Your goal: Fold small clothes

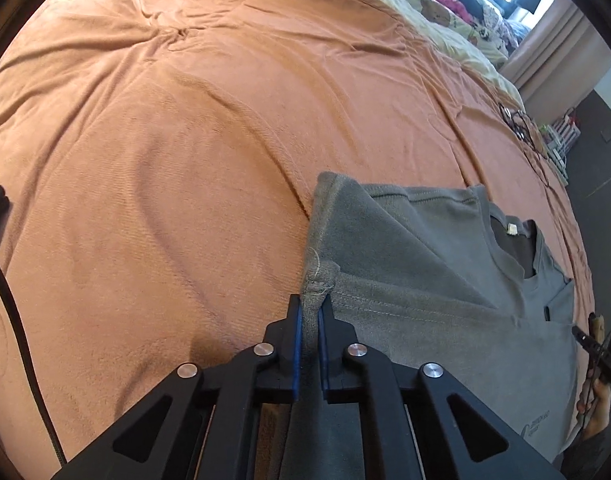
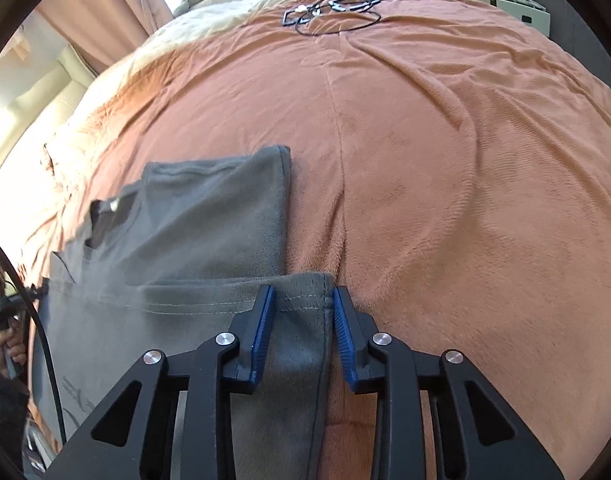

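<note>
Grey shirt lay on the orange bed; we pinched its corner at six o'clock with our left tongs, while our right tongs stood spread around another corner.

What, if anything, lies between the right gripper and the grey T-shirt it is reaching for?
Nothing visible. The grey T-shirt corner already sits between the right gripper pads, though they have not pinched it. The black cables lie far off on the orange blanket.

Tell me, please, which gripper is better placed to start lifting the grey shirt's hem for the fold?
Left gripper: it is already pinched on the grey shirt corner. The right gripper only straddles the hem.
</note>
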`<state>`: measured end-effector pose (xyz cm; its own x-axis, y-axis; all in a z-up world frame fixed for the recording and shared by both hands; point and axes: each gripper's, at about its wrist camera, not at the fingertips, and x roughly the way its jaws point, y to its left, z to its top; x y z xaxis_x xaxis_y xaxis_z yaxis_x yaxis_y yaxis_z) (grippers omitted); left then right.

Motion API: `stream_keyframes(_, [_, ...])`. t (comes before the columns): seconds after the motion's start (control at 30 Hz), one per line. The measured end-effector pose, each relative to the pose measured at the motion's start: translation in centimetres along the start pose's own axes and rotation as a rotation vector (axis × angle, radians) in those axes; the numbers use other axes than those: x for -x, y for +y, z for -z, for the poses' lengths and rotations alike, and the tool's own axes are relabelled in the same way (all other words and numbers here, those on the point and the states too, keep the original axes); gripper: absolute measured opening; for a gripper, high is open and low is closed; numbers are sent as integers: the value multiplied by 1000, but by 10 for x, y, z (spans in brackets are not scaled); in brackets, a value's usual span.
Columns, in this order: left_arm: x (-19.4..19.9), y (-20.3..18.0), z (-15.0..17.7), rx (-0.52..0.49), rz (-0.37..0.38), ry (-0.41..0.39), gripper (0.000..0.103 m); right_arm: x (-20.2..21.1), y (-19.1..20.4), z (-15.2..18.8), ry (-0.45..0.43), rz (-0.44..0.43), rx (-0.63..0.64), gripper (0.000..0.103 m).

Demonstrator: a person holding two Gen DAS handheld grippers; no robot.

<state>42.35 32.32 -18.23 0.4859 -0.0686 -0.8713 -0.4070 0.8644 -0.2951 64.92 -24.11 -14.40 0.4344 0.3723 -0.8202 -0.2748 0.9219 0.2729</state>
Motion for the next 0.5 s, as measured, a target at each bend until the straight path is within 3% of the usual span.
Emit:
stream_keyframes(0.07, [2, 2, 0, 10, -2, -10, 5, -3, 1, -1, -3, -5, -9, 25])
stream_keyframes(0.17, [7, 1, 1, 14, -6, -23, 5, 1, 2, -2, -11, 32, -22, 6])
stream_keyframes(0.33, [25, -3, 2, 31, -11, -60, 4, 20, 12, 0, -71, 50, -37, 4])
stream_keyframes(0.5, [54, -15, 4, -16, -14, -117, 4, 46, 22, 5, -124, 53, -31, 4])
